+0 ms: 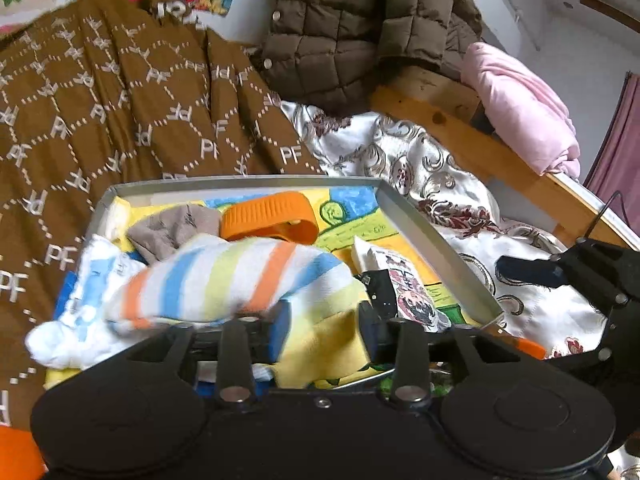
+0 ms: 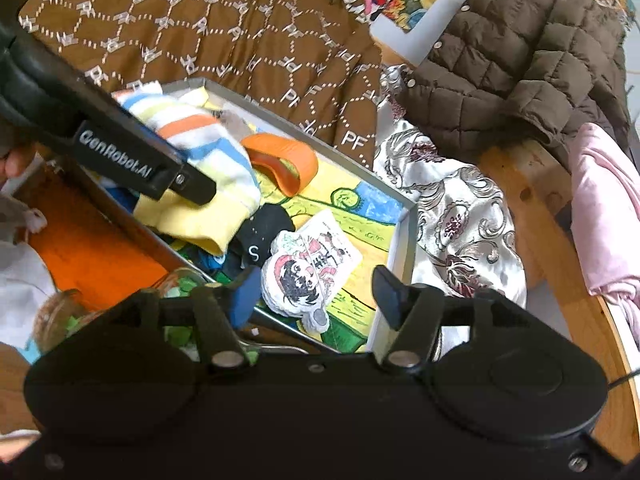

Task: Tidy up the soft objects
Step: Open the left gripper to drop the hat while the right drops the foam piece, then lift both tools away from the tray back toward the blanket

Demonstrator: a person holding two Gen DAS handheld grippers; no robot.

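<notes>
A grey-rimmed box (image 1: 432,236) with a colourful drawn bottom lies on the bed and also shows in the right wrist view (image 2: 408,240). In it lie a striped sock (image 1: 224,280), a grey-brown sock (image 1: 172,228), an orange band (image 1: 272,216), a yellow cloth (image 1: 320,344), a black cloth (image 2: 260,232) and a cartoon-print pouch (image 2: 308,268). My left gripper (image 1: 324,328) is open low over the yellow cloth and the striped sock's edge. My right gripper (image 2: 316,292) is open just above the cartoon pouch at the box's near edge.
A brown patterned quilt (image 1: 120,112) covers the bed behind the box. A brown puffer jacket (image 1: 352,28) and a pink cloth (image 1: 524,108) lie on the wooden bed frame (image 1: 460,132). Silky floral fabric (image 1: 400,160) lies to the right. An orange surface (image 2: 92,256) and glass jars (image 2: 60,312) are at the left.
</notes>
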